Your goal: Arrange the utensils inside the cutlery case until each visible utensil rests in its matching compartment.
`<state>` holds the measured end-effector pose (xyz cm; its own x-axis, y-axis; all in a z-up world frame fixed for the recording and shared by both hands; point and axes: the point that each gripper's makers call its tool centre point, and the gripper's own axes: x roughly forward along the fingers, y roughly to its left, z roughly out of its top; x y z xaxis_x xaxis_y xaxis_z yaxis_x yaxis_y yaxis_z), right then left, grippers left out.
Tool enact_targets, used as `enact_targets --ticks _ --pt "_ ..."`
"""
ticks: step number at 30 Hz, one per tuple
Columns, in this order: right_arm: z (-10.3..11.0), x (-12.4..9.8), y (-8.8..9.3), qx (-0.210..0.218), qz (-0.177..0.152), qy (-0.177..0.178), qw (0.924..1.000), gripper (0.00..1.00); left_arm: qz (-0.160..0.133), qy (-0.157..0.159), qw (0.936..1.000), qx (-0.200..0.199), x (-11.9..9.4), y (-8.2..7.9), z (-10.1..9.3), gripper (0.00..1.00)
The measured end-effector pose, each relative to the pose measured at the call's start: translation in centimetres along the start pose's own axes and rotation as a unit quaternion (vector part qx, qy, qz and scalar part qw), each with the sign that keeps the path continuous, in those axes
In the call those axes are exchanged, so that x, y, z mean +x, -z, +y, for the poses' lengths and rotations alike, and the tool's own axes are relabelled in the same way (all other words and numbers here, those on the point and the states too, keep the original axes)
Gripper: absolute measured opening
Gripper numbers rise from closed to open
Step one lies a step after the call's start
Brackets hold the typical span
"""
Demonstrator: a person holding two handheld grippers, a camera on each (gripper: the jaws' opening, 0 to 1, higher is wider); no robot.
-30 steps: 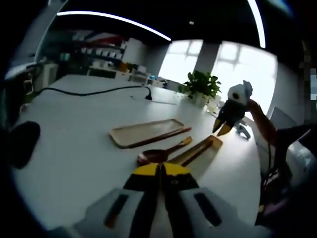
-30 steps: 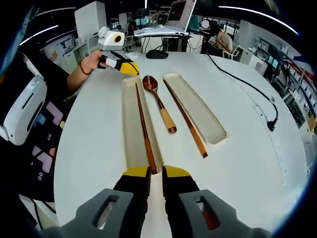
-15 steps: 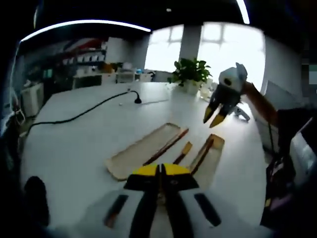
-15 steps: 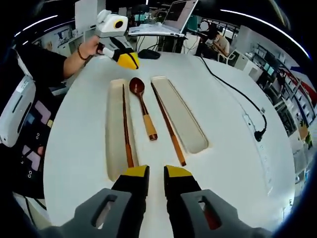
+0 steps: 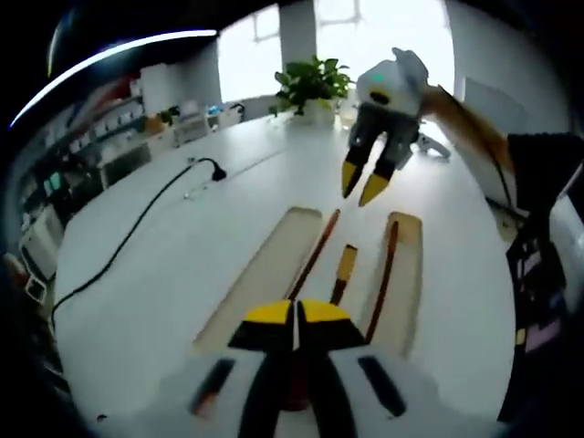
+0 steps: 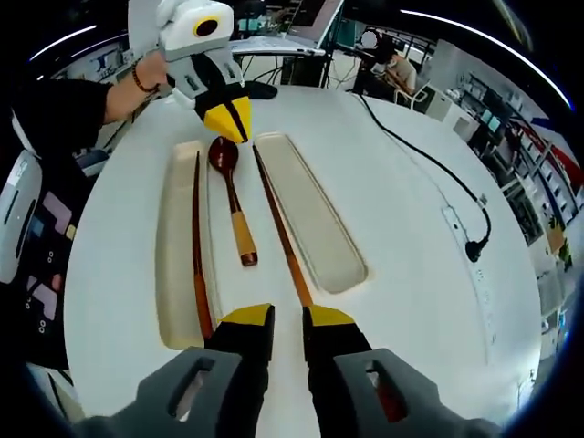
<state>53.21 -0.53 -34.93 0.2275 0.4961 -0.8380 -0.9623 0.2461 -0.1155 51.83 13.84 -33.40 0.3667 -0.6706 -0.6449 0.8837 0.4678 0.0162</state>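
Spoon lies between two trays on the worktop; left tool hovers closed above it, right tool narrowly parted.

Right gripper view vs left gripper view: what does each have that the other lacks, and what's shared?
Right gripper view: the dark spoon bowl just below the left gripper, a laptop and a seated person beyond the table.

Left gripper view: a potted plant and bright windows, with the right gripper hanging above the case.

Shared: two long case halves, one chopstick lying in a half, another chopstick beside the other half, the spoon handle between them, and a black cable.
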Motion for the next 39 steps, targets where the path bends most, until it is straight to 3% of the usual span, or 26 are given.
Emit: enact_targets --ticks 2,6,9,19,26,39 --pt "-0.1 0.2 0.1 -0.002 0.006 0.0 1.0 0.12 0.009 0.007 0.9999 0.0 0.6 0.0 0.1 0.02" --pt "-0.4 0.6 0.0 -0.012 0.019 0.0 0.9997 0.12 0.059 0.0 0.9973 0.045 1.4 0.8 0.8 0.02" --pt "-0.3 1.0 -0.4 -0.016 0.022 -0.007 0.9996 0.12 0.084 0.001 0.9949 0.056 2.0 1.3 1.0 0.02" --pt "0.1 2.5 -0.2 -0.017 0.041 -0.031 0.9985 0.12 0.134 0.018 0.9855 0.102 2.6 2.6 1.0 0.04" --pt "0.1 3.1 0.2 -0.022 0.06 -0.038 0.9972 0.12 0.148 0.01 0.9822 0.116 2.6 2.9 1.4 0.05" --pt "0.4 3.5 0.5 -0.038 0.067 -0.07 0.9946 0.07 0.165 0.027 0.9785 0.121 3.2 2.8 1.5 0.11"
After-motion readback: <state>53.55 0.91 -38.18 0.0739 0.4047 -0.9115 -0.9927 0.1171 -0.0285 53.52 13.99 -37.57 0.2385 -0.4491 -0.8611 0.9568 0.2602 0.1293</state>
